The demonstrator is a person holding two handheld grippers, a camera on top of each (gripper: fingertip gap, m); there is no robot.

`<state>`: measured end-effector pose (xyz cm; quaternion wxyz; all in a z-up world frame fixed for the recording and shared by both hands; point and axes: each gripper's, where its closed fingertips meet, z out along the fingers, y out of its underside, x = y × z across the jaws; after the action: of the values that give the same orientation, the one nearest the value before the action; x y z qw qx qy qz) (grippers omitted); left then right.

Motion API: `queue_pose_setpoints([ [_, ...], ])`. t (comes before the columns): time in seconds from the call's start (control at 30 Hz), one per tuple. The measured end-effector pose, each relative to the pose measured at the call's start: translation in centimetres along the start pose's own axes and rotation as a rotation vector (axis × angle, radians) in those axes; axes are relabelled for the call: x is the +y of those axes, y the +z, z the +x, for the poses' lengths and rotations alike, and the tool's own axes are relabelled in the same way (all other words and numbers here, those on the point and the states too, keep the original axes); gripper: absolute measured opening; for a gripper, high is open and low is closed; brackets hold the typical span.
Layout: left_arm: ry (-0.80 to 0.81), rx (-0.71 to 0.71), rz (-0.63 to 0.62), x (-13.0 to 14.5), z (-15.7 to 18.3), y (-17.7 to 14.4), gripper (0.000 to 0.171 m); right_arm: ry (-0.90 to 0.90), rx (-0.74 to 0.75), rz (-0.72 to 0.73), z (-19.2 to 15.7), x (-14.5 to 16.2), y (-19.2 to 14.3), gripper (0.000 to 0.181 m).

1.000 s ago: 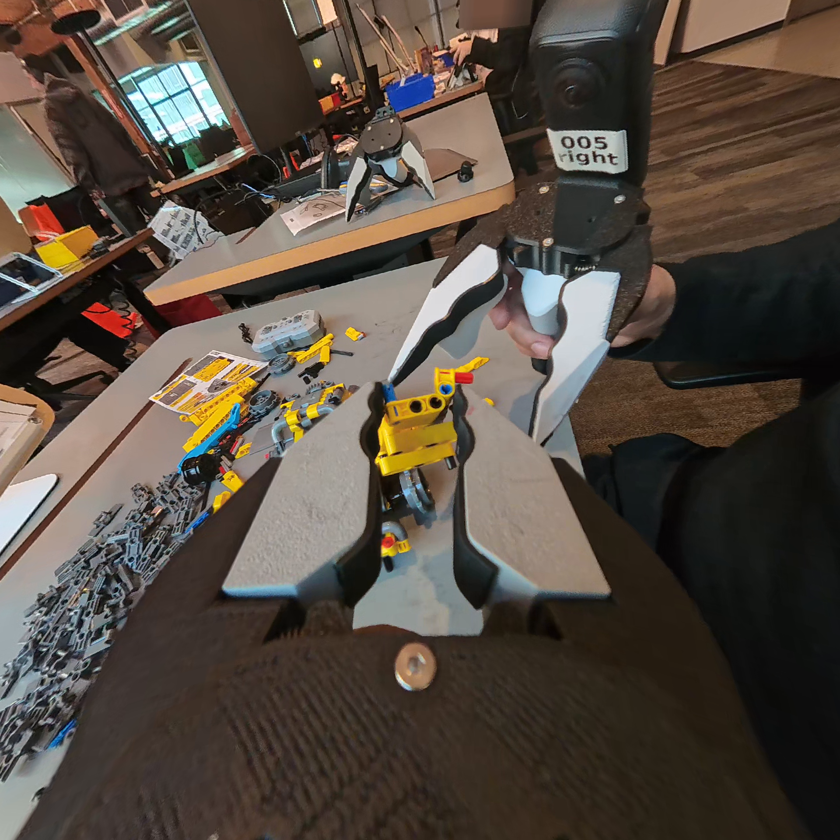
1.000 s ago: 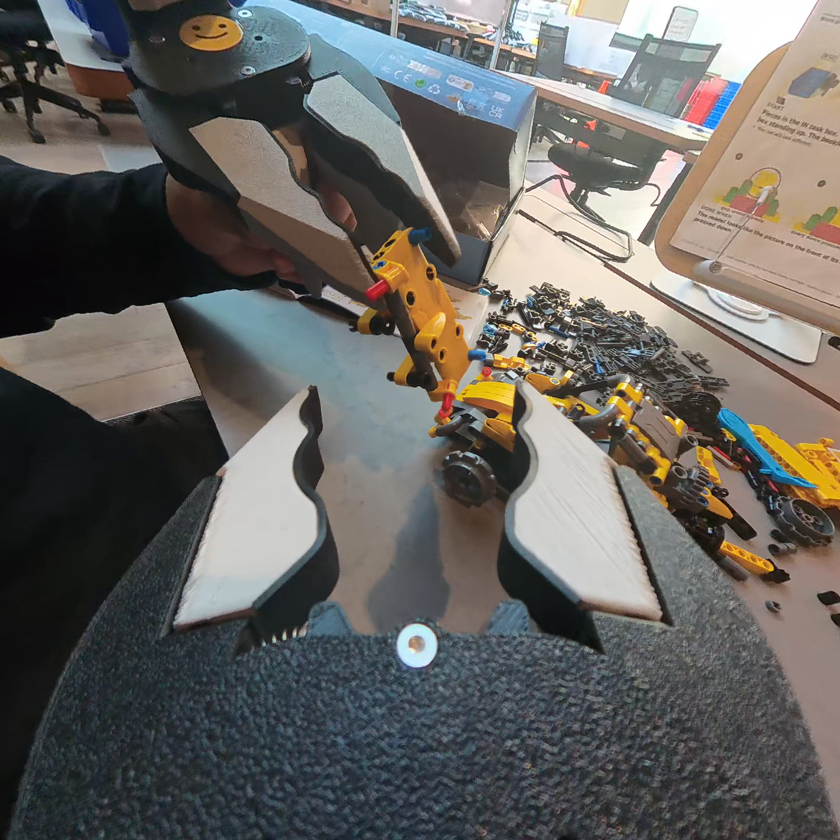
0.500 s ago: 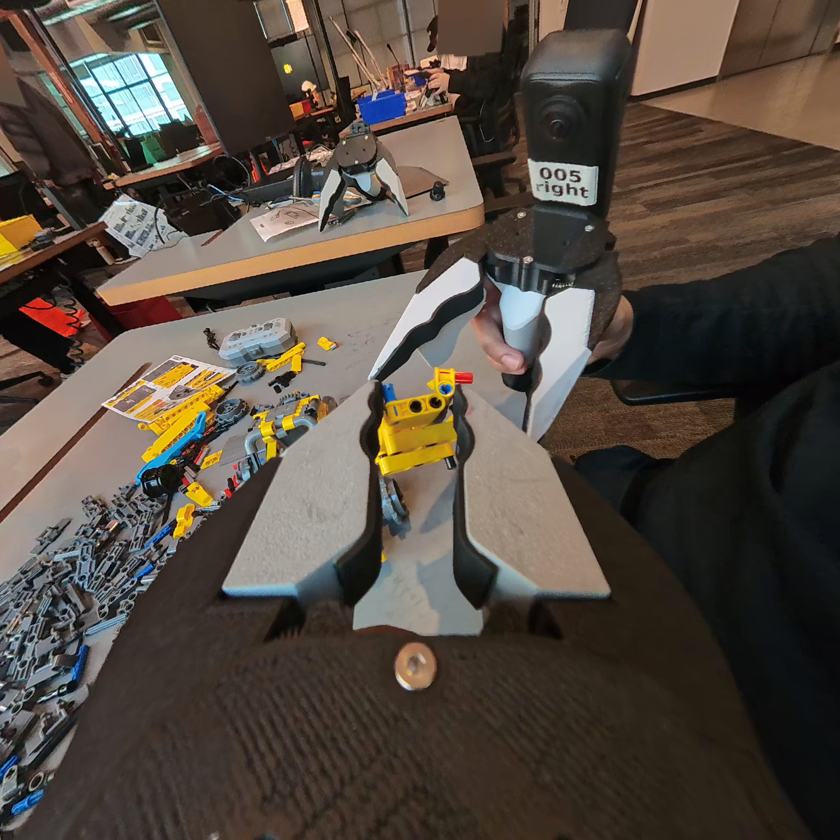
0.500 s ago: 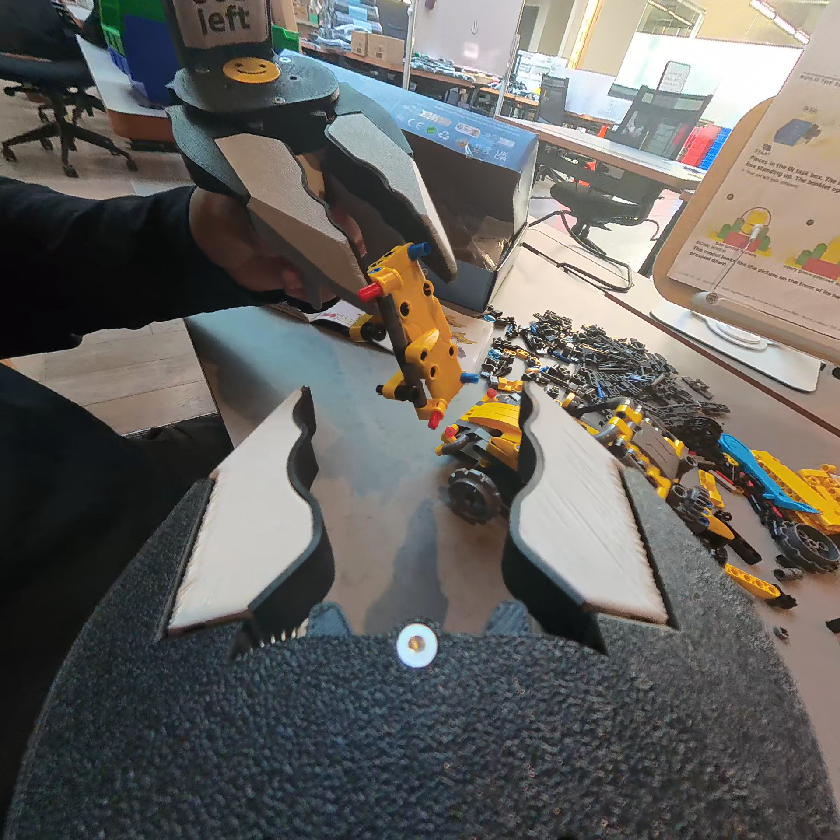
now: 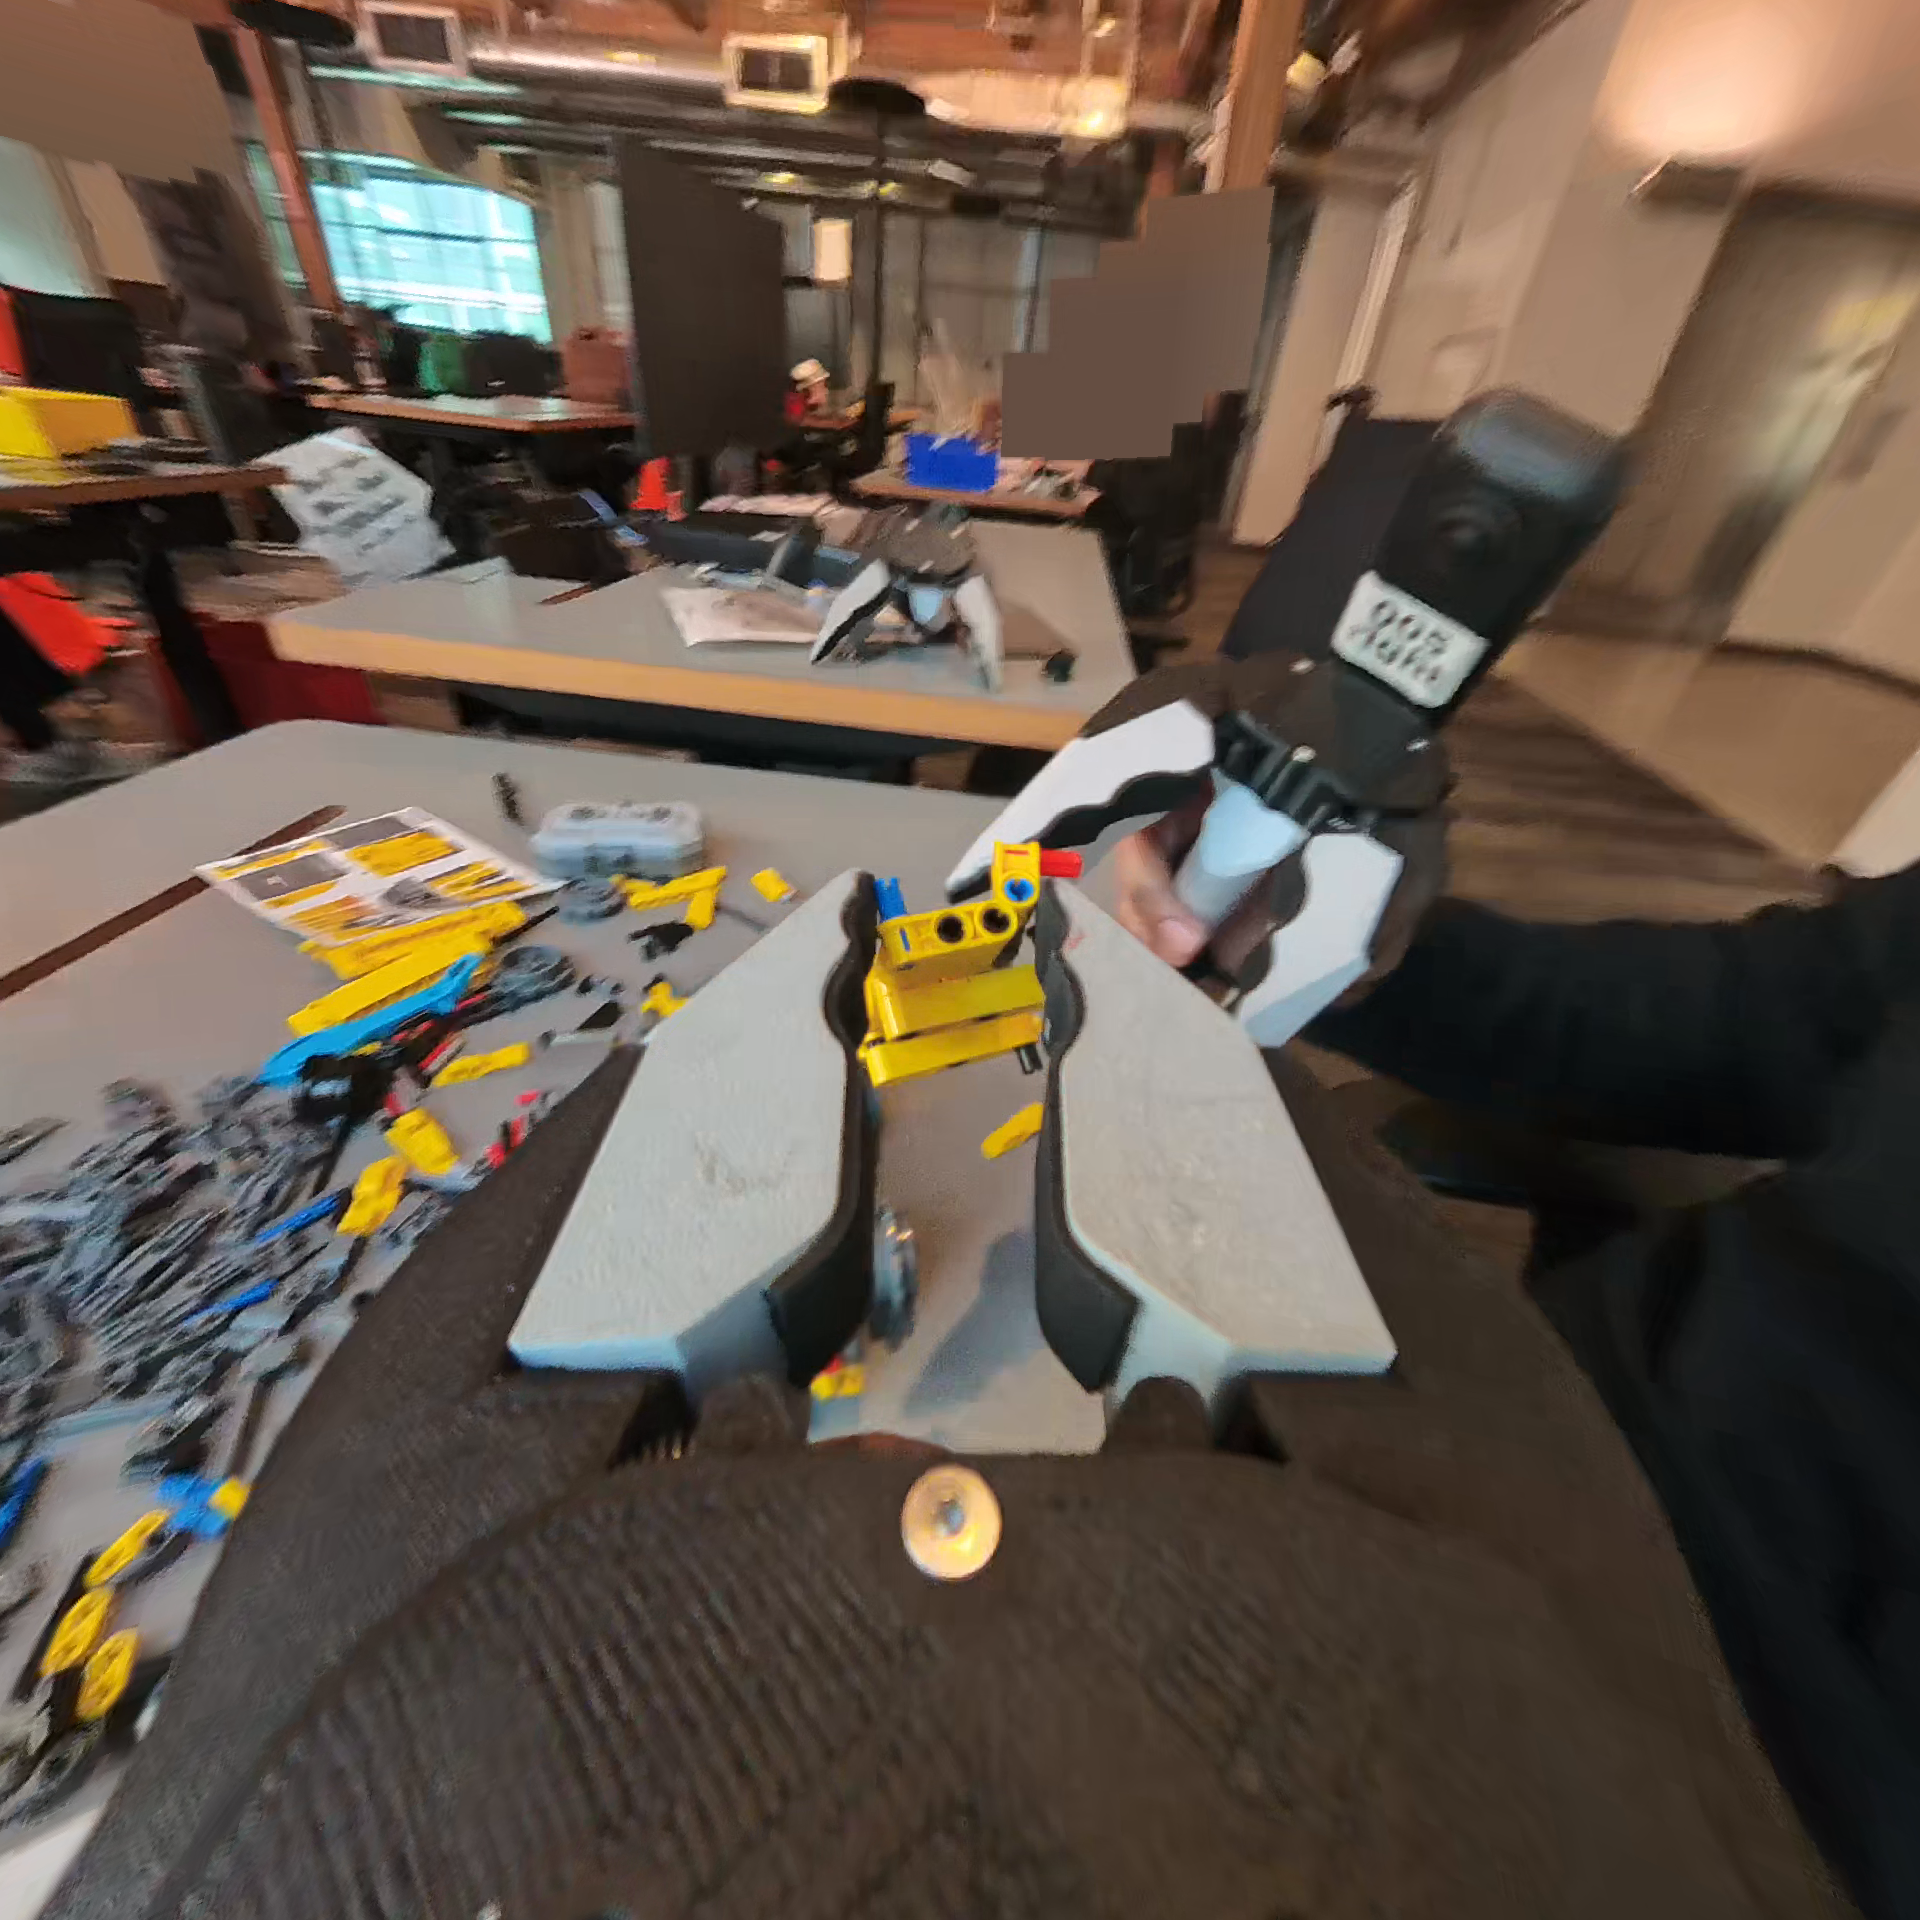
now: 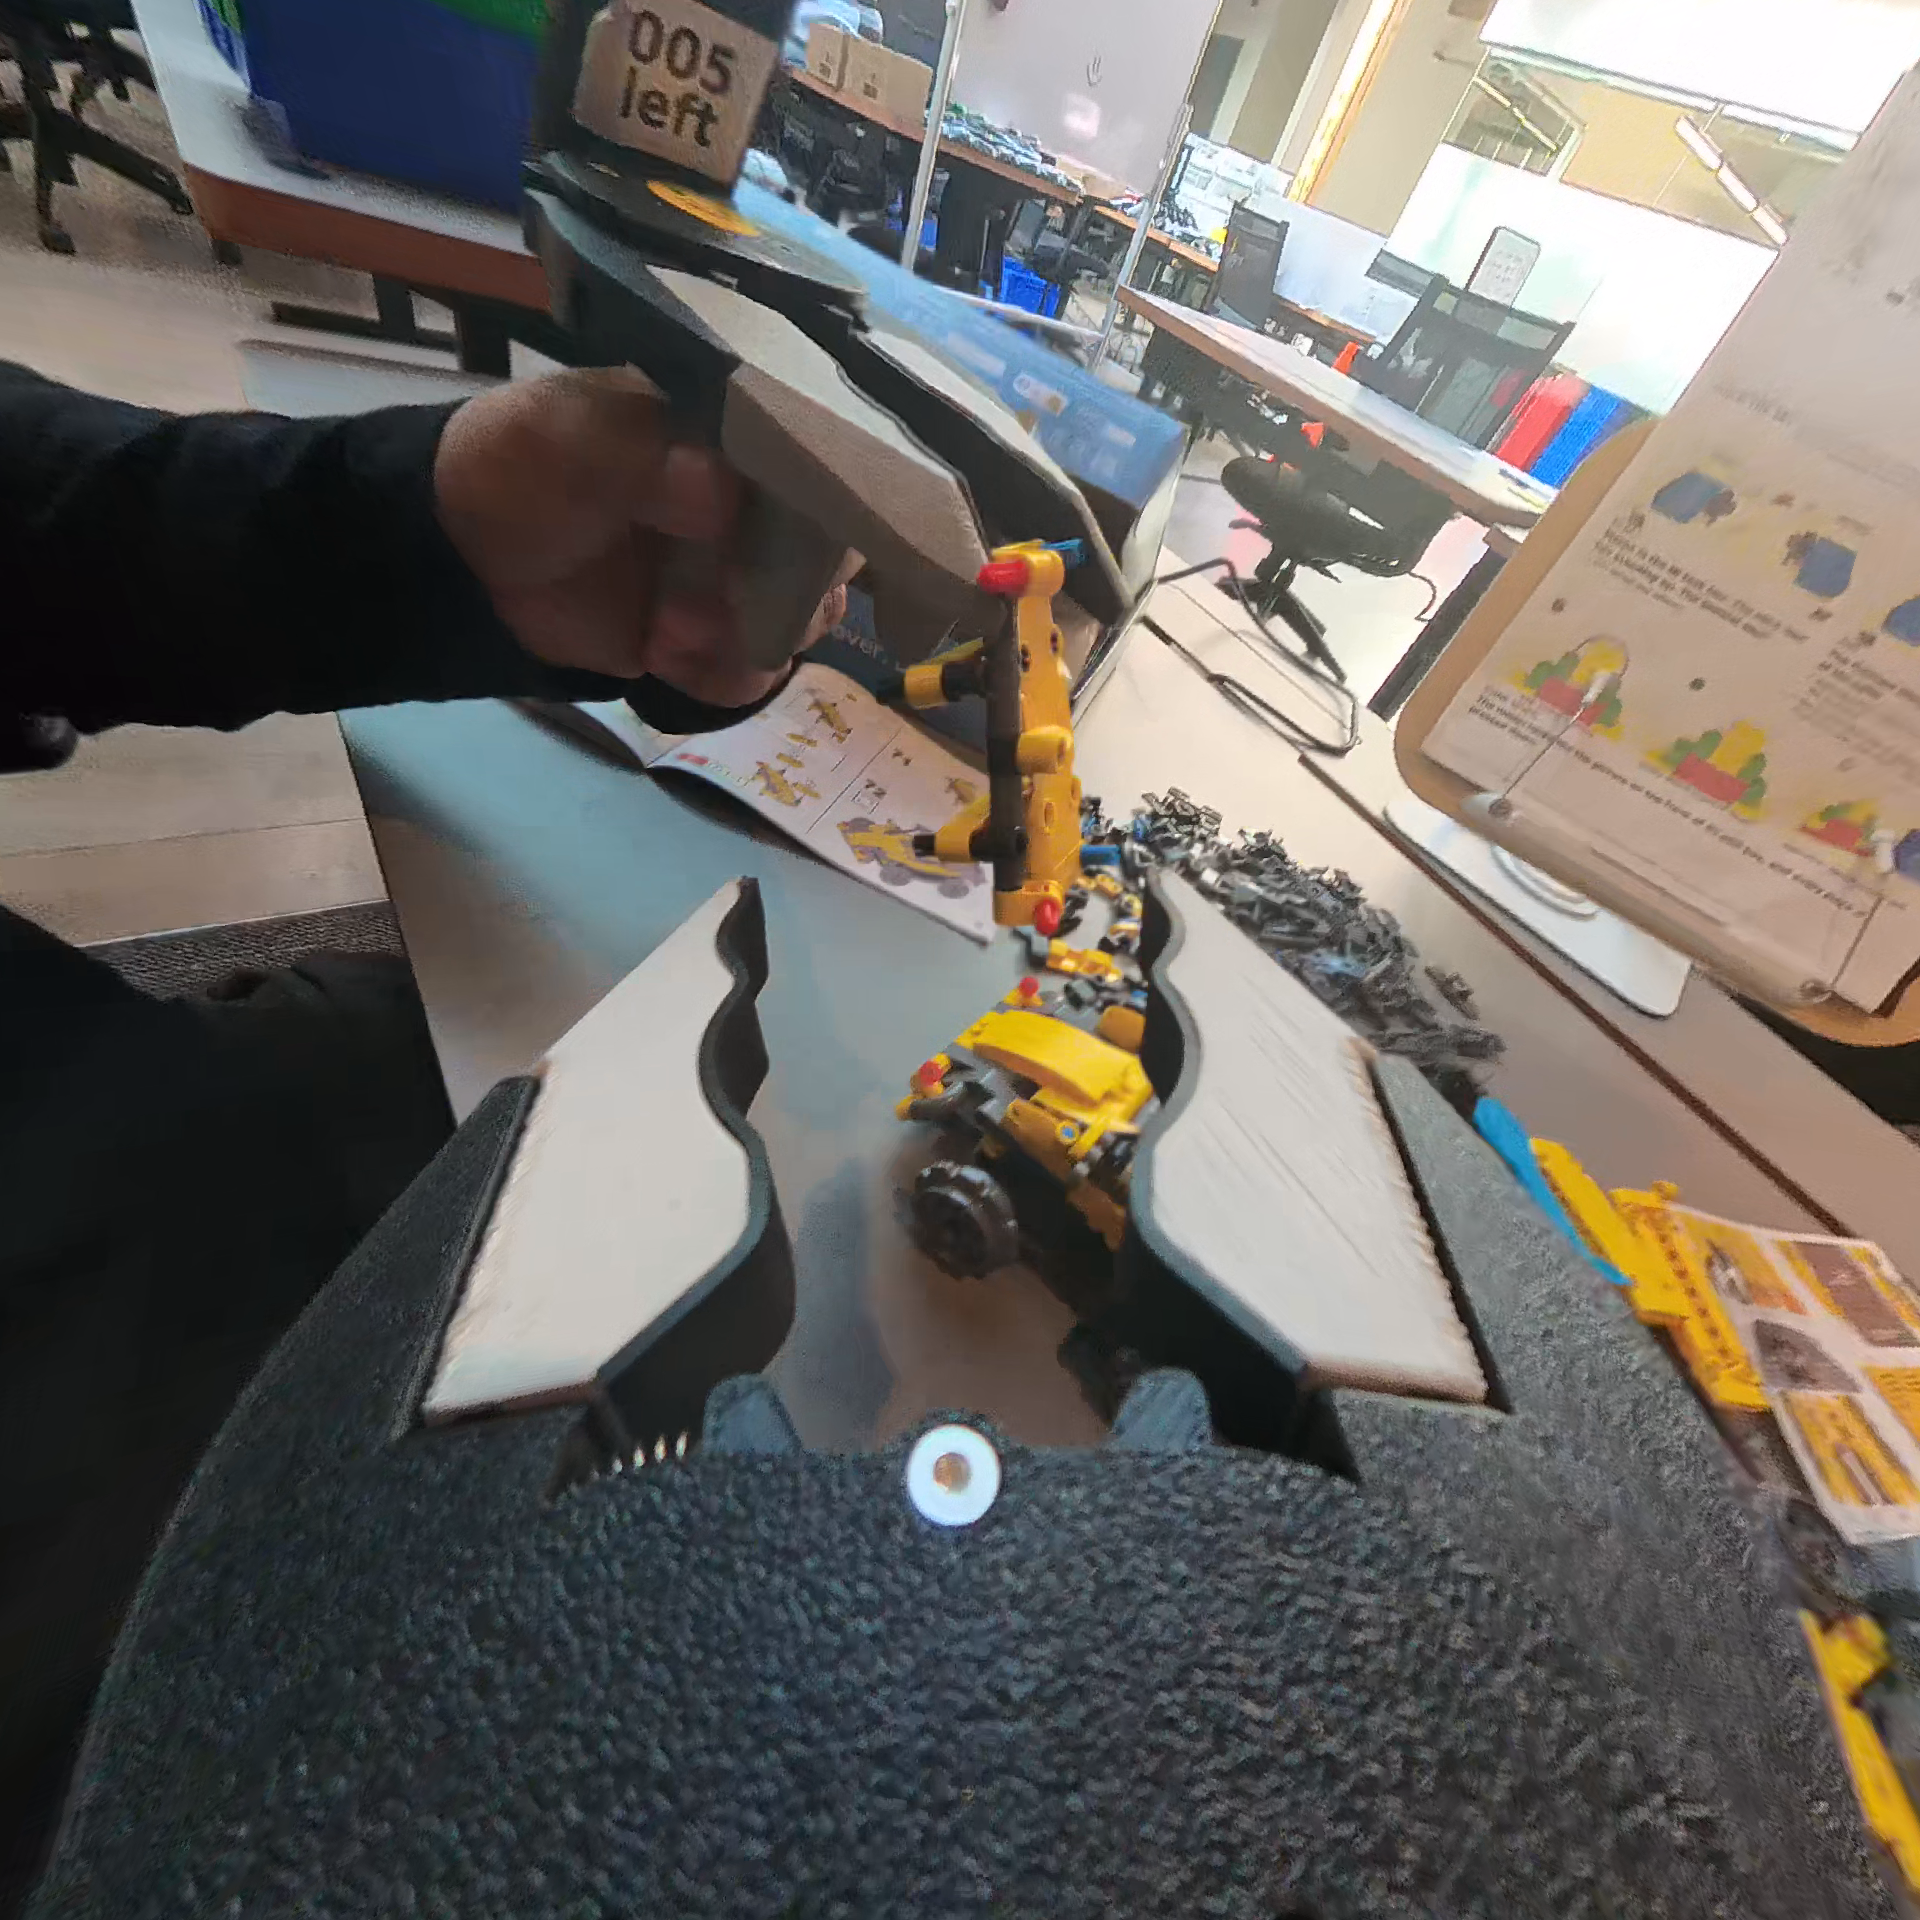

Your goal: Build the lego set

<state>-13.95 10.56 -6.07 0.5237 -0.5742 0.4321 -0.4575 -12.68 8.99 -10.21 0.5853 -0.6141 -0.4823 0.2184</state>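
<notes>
One yellow brick assembly (image 5: 951, 987) is clamped between the left gripper (image 5: 948, 940) fingers, held up above the grey table (image 5: 156, 862). Right gripper (image 6: 951, 935) hangs spread apart, gripping nothing, over one small wheeled yellow vehicle (image 6: 1039, 1122). Two instruction booklets (image 6: 831, 790) lie nearby, beside one heap of grey pieces (image 6: 1299, 935).

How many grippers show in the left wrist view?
3: the left gripper, shut on the yellow assembly; the right gripper, open, just beyond it; a spare gripper lying on the far table. None seem hidden.
</notes>
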Motion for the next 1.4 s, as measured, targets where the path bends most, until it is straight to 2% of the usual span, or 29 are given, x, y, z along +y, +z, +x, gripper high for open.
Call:
queue_pose_setpoints([
  [0.13,-0.043,0.143,0.016,-3.6,0.6,-0.2,0.027,-0.026,-0.026,0.064,1.1,-4.1,-0.1,0.071],
  [0.3,0.026,0.139,-0.015,-6.2,0.7,-0.3,0.027,0.044,-0.09,0.172,1.1,-7.1,-0.7,0.052],
  [0.4,-0.002,0.162,0.005,-7.2,1.5,0.0,0.027,0.061,-0.055,0.161,2.0,-7.0,-0.6,0.053],
  [0.53,-0.11,0.142,0.058,-8.0,1.7,0.6,0.028,-0.065,0.075,0.147,2.8,-7.0,-0.7,0.058],
  [0.57,-0.15,0.141,0.081,-8.1,1.8,0.8,0.028,-0.097,0.107,0.144,2.9,-7.1,-0.7,0.055],
  [0.63,-0.227,0.167,0.122,-8.2,2.3,1.2,0.027,-0.166,0.184,0.14,3.4,-7.2,-0.8,0.038],
  [0.77,-0.318,0.181,0.176,-8.1,2.3,1.9,0.028,-0.249,0.268,0.138,4.0,-7.6,-1.5,0.027],
  [0.9,-0.328,0.166,0.153,-7.4,2.0,2.2,0.025,-0.233,0.262,0.116,4.3,-7.3,-2.2,0.023],
  [0.97,-0.272,0.141,0.125,-7.0,1.9,2.1,0.024,-0.215,0.254,0.129,4.4,-7.3,-2.4,0.023],
  [1.07,-0.118,0.099,0.06,-6.7,1.9,1.3,0.035,-0.242,0.281,0.137,4.9,-7.4,-3.0,0.022],
  [1.17,0.131,0.08,-0.081,-6.0,2.5,0.4,0.043,-0.307,0.288,0.124,4.7,-7.4,-3.4,0.022],
  [1.3,0.498,-0.045,-0.262,-4.7,1.8,-0.2,0.044,-0.4,0.294,0.067,4.3,-6.8,-2.9,0.022],
  [1.4,0.6,-0.039,-0.312,-4.2,2.5,0.2,0.049,-0.497,0.289,0.02,3.2,-6.6,-2.5,0.022],
])
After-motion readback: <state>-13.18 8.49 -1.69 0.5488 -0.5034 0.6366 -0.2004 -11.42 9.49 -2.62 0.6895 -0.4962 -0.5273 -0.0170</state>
